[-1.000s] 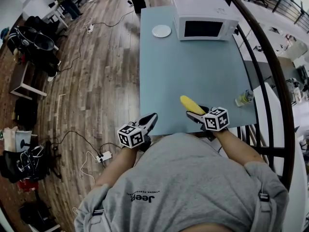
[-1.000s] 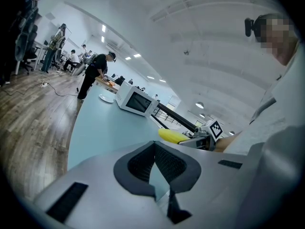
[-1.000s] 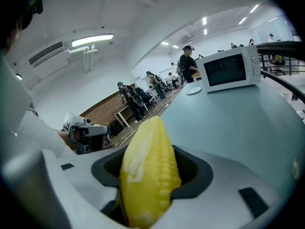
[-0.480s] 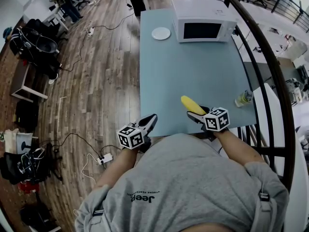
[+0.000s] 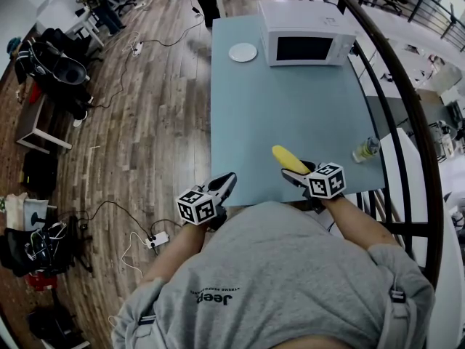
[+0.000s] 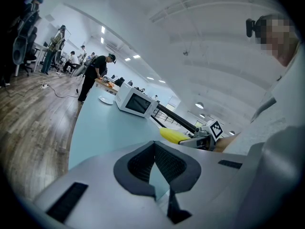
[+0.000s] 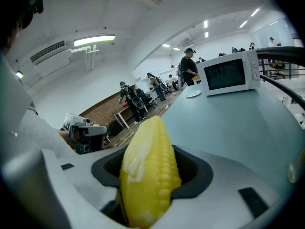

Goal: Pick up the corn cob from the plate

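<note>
Left tool (image 5: 224,182), lower left of centre: clenched, empty. Plate (image 5: 243,51), upper centre. Corn cob (image 5: 288,158), right of centre above tabletop (image 5: 290,100), grasped at 1 end by right tool (image 5: 295,171). Risk: the long overhang could lever it loose; it would drop and roll.

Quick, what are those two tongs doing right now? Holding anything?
Left tongs: closed, tips touching, nothing held.
Right tongs: closed on the corn cob.
</note>
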The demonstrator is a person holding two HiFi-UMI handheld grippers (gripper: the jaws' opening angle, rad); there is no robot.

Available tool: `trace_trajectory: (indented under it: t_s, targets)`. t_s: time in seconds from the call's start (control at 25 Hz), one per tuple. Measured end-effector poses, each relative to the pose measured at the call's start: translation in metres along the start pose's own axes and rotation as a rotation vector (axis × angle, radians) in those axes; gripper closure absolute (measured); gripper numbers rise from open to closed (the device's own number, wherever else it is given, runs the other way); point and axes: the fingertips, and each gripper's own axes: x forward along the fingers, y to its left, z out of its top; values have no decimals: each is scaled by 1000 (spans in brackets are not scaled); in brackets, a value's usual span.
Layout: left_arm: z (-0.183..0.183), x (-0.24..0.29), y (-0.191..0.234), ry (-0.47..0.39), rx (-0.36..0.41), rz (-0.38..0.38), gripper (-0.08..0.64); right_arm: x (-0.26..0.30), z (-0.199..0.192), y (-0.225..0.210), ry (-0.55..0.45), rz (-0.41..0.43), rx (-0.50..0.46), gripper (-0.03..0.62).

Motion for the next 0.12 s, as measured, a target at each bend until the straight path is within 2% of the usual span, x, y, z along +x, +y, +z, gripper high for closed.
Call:
trace_trajectory:
  t_s: [0.12]
  targets:
    - [1, 0, -1, 0, -1, 2, 541, -2, -1, -1, 1, -3, 0, 336]
